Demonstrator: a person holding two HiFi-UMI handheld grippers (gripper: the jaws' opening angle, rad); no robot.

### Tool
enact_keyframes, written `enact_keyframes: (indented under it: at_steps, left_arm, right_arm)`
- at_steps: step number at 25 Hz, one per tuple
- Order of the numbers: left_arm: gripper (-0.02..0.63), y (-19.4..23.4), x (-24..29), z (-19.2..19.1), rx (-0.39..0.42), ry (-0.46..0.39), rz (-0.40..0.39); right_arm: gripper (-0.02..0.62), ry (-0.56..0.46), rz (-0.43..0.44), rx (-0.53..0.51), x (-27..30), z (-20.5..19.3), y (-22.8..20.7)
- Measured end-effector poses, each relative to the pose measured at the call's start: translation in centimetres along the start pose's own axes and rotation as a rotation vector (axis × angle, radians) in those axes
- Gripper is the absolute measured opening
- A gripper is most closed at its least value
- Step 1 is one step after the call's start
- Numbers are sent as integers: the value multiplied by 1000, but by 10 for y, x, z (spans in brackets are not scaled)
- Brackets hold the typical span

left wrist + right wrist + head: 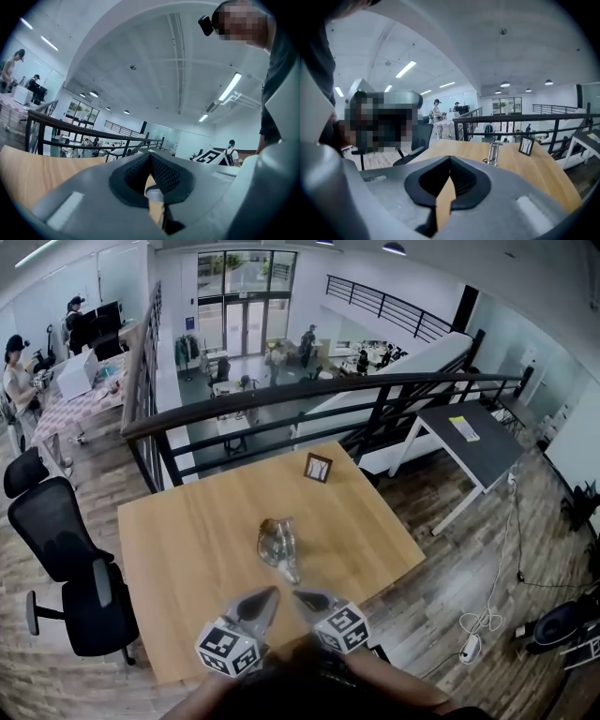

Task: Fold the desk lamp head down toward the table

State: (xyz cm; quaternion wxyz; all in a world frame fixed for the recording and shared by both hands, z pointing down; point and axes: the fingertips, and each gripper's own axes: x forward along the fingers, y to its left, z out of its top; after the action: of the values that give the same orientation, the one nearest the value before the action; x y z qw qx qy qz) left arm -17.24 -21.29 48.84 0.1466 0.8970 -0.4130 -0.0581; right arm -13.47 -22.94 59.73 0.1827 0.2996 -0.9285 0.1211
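Left hand-held gripper (272,592) & right hand-held gripper (298,595) were both closed w/ nothing between jaws, tips near each other above the bench's (187,549) near side. Desk lamp (278,547) stood mid-bench, just beyond the tips, not touched. Picture frame (318,467) sat nr far edge.

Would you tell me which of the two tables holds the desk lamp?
The light wooden table in front, not the dark-topped table at right.
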Motion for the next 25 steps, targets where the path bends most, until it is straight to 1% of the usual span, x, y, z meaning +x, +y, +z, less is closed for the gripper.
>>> enact_keyframes:
  at_steps: [5, 8, 12, 15, 17, 22, 25]
  left_arm:
    - [2, -8, -2, 0, -7, -41, 18]
    - [2, -14, -3, 2, -9, -64, 32]
    - [2, -37, -3, 2, 15, -77, 55]
    - [2, -60, -2, -2, 10, -94, 90]
    - [2, -83, 0, -5, 5, -110, 104]
    - [2, -148, 12, -41, -8, -90, 116]
    - [2, -187, 11, -56, 3, -98, 137]
  right_arm:
    - [3, -120, 14, 22, -32, 31, 11]
    - [3, -180, 56, 37, -46, 44, 18]
    - [3, -251, 104, 31, -76, 57, 28]
    - [3, -271, 129, 42, -105, 51, 31]
    - [3, -277, 157, 46, -128, 44, 33]
    - [3, -279, 185, 30, -188, 13, 30]
    - [3, -272, 201, 28, -222, -10, 31]
